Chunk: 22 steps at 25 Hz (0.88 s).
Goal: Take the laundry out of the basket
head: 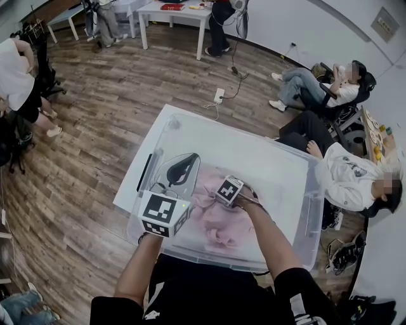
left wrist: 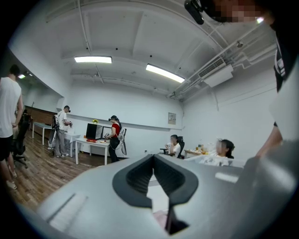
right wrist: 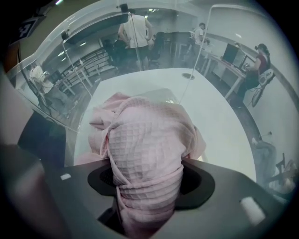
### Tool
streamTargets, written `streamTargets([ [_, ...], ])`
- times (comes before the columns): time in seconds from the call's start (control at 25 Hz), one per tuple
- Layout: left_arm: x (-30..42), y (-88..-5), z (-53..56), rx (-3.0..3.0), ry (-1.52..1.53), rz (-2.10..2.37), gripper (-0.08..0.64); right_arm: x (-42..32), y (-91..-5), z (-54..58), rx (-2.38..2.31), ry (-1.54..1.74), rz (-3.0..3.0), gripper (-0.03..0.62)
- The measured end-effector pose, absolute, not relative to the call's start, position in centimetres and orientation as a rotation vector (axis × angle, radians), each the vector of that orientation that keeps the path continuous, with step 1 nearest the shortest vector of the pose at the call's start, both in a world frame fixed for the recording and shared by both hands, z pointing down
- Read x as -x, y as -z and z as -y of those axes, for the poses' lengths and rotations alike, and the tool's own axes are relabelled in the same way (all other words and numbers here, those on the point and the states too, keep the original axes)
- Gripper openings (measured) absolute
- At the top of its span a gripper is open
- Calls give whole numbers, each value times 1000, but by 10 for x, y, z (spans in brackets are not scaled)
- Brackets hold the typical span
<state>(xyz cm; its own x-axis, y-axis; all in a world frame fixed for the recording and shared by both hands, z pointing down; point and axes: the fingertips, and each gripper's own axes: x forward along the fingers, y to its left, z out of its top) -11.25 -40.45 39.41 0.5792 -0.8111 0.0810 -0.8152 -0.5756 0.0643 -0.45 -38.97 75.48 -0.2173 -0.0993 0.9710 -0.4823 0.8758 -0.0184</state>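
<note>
A clear plastic basket (head: 190,117) stands on the wooden floor below me, with pink waffle-weave laundry (head: 216,225) bunched in its near half. My right gripper (head: 223,198) points steeply down into the basket. Its jaws are shut on a gathered fold of the pink laundry (right wrist: 147,135), which fills the gap of the right gripper (right wrist: 147,182) and hides the pads' inner faces. My left gripper (head: 184,166) is held level over the basket's near-left corner. In the left gripper view the left gripper (left wrist: 153,161) has its jaws together with nothing between them.
Two people sit on chairs (head: 346,171) just right of the basket. A power strip (head: 219,95) and its cable lie on the floor beyond it. White tables (head: 171,16) and standing people are at the back, and another person (head: 19,82) is at the left.
</note>
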Motion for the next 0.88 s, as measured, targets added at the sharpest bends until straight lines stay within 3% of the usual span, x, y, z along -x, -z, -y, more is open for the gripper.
streamTargets([
  [0.44,113,-393,399,-2696,-56,1416,9,7,-718,380,-506,-360,1930,292],
  [0.88,105,-396,397,-2681,-48,1433,8,18,-606,393,-741,-436,2327,290],
])
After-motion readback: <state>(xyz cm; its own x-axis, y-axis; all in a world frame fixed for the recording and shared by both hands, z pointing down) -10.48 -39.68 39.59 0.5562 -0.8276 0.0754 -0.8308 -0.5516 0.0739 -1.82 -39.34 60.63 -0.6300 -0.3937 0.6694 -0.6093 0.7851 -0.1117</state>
